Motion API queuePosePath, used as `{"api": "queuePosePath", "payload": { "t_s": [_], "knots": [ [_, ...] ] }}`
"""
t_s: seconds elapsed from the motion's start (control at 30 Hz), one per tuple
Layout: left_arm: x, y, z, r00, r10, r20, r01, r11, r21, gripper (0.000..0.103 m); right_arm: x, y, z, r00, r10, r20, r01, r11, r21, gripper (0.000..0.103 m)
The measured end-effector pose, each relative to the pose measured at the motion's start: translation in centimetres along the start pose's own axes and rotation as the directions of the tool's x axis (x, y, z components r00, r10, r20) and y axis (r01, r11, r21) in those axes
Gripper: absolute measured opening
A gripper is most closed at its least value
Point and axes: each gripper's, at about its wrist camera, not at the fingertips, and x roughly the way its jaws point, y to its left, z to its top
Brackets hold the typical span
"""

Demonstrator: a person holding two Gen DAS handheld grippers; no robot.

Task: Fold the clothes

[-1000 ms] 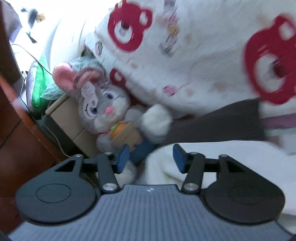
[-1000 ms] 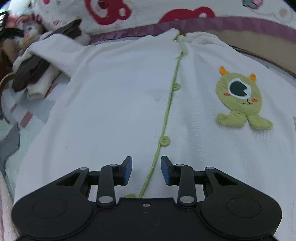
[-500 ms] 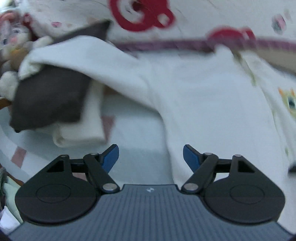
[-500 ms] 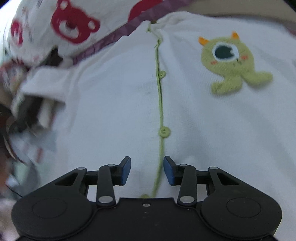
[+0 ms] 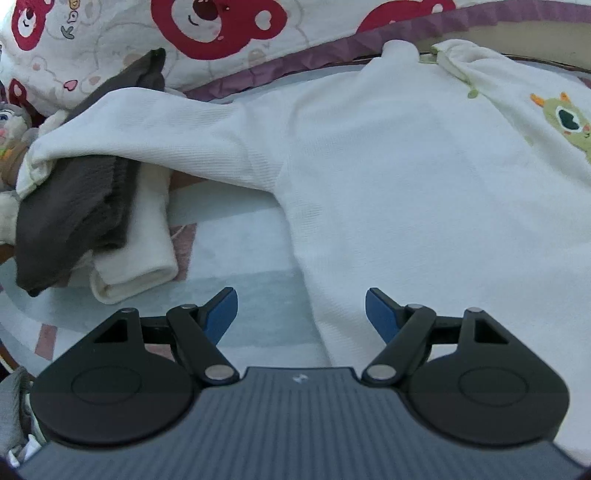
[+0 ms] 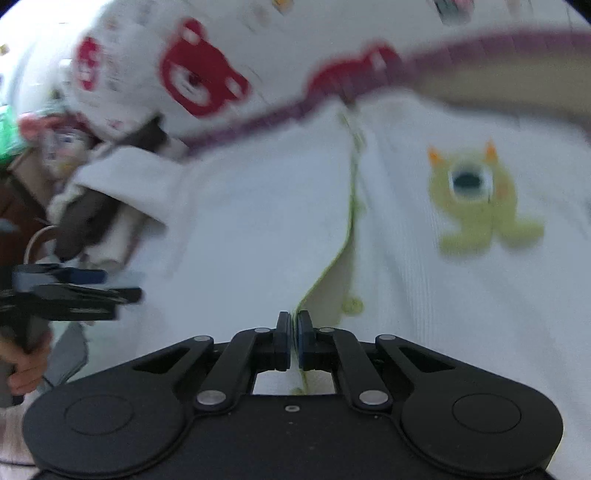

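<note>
A white child's cardigan with green trim and a green monster patch lies spread flat on the bed. Its left sleeve reaches out over a folded pile. My left gripper is open and empty, just above the cardigan's left side edge. My right gripper is shut on the green-trimmed front edge of the cardigan and lifts that flap a little. The left gripper also shows at the left of the right wrist view.
A folded dark grey garment and a folded cream one lie at the left under the sleeve. A quilt with red bears runs along the back. A plush rabbit sits at the far left.
My right gripper has shut on the cardigan's green front edge and raised it. My left gripper swung from the plush rabbit to the cardigan's left side and opened wider.
</note>
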Motion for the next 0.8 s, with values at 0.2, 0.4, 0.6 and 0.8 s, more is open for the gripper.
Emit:
{"api": "queuePosePath", "payload": {
  "t_s": [0.2,0.4,0.6,0.8],
  "knots": [
    [-0.3,-0.1,-0.1,0.999,-0.027,-0.019,0.028,1.0,0.01,0.076,-1.4,-1.4,-0.4,0.984,-0.175,-0.021,0.175,0.985,-0.005,0.005],
    [-0.1,-0.9,-0.9,0.993,-0.061,-0.104,0.065,0.997,0.035,0.076,-0.2,-2.6,-1.4,0.974,-0.201,-0.104,0.206,0.978,0.041,0.008],
    [-1.1,1.5,-2.5,0.93,-0.281,-0.236,0.248,0.955,-0.161,0.076,-3.7,-3.0,-2.9,0.989,-0.104,-0.108,0.114,0.989,0.092,0.025],
    [-3.2,1.6,-5.9,0.863,-0.39,-0.321,0.335,0.917,-0.216,0.077,-9.4,-4.2,-6.3,0.988,0.088,-0.125,-0.063,0.979,0.192,0.025]
  ]
}}
